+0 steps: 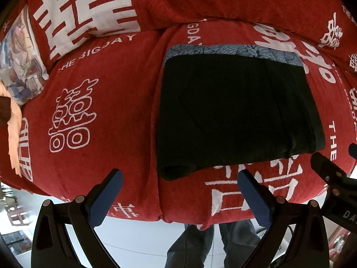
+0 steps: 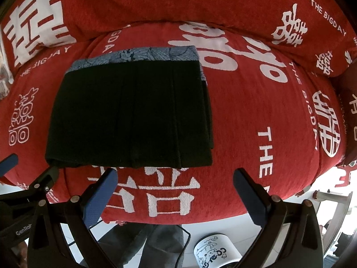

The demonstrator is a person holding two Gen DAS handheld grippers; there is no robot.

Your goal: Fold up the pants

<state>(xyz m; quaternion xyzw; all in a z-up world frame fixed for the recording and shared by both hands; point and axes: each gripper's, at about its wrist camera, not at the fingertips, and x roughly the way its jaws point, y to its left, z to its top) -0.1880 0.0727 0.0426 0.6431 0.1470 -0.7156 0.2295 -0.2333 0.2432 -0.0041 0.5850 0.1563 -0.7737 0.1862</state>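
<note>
Left gripper [image 1: 179,179] is all glossy black plastic, its two fingers [image 1: 107,197] faced with dark blue textured pads, round metal rivets dotting the arms low in the frame. Right gripper [image 2: 175,178] is the same build: black frame, blue dimpled pads on the fingers [image 2: 99,197], silvery rivets. White lettering reading "GenRo" marks a black body at lower left of the right wrist view. Grey-blue jeans [image 1: 189,245] cover the legs, bottom centre, and a thin black cable [image 2: 185,241] trails down.
</note>
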